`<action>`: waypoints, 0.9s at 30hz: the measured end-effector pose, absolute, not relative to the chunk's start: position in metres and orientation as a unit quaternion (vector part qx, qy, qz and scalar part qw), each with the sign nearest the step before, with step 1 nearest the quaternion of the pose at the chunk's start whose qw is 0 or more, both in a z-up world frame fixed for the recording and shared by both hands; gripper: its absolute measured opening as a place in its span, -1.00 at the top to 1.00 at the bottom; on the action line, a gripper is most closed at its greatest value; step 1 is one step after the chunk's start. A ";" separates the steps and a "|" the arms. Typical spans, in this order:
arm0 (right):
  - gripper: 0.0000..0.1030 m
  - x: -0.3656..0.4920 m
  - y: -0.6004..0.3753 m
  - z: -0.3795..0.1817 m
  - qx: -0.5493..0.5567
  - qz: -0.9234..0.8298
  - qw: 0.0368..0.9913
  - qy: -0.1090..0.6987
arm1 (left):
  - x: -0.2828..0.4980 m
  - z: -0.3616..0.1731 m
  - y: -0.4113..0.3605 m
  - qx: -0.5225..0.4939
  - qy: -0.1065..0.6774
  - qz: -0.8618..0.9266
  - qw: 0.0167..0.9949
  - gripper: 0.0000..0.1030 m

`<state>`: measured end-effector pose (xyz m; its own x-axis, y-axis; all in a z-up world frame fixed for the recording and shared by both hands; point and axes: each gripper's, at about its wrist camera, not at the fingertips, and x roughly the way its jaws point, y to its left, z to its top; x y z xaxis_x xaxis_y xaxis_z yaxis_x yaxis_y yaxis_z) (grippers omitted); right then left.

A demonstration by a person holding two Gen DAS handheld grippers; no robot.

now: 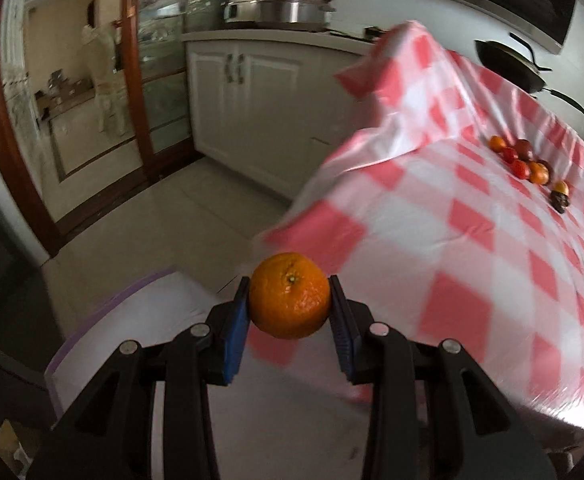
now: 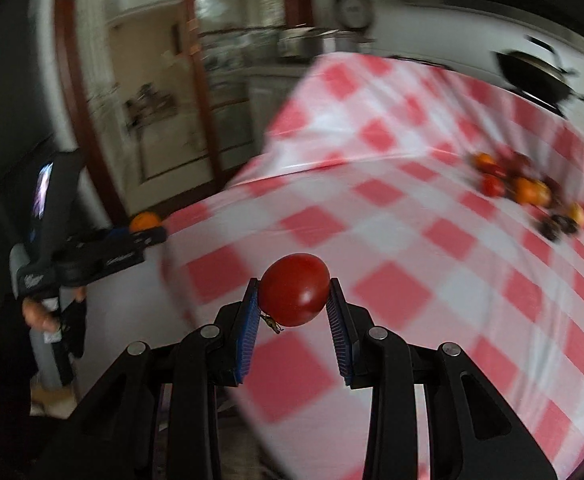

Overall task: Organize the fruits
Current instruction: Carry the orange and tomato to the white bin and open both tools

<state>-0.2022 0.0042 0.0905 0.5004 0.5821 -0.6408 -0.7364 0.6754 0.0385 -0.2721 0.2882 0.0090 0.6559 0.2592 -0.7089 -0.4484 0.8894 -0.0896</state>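
Observation:
My left gripper (image 1: 290, 300) is shut on an orange (image 1: 290, 296) and holds it in the air past the near left corner of the checked table (image 1: 432, 220). My right gripper (image 2: 294, 300) is shut on a red tomato (image 2: 294, 294) above the table's near part (image 2: 392, 240). A pile of several oranges, tomatoes and dark fruits (image 1: 526, 160) lies at the table's far right; it also shows blurred in the right wrist view (image 2: 524, 188). The left gripper with its orange (image 2: 144, 222) shows at the left of the right wrist view.
A white box with a purple rim (image 1: 132, 320) sits below my left gripper, off the table's edge. A black pan (image 1: 508, 64) sits at the table's far side. White cabinets (image 1: 252, 92) and a tiled floor (image 1: 152, 220) lie beyond.

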 end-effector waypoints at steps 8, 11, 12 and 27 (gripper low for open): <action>0.35 -0.249 0.083 0.055 -0.192 0.476 0.784 0.349 | -0.308 -0.038 0.339 -0.163 0.398 0.236 0.871 0.27; 0.35 -0.263 0.108 0.031 -0.222 0.501 0.749 0.373 | -0.318 -0.054 0.350 -0.163 0.411 0.248 0.862 0.27; 0.35 -0.265 0.113 0.027 -0.228 0.504 0.743 0.377 | -0.321 -0.061 0.355 -0.162 0.417 0.252 0.858 0.27; 0.34 -0.299 0.242 -0.116 -0.391 0.514 0.573 0.505 | -0.325 -0.156 0.405 -0.188 0.556 0.292 0.755 0.26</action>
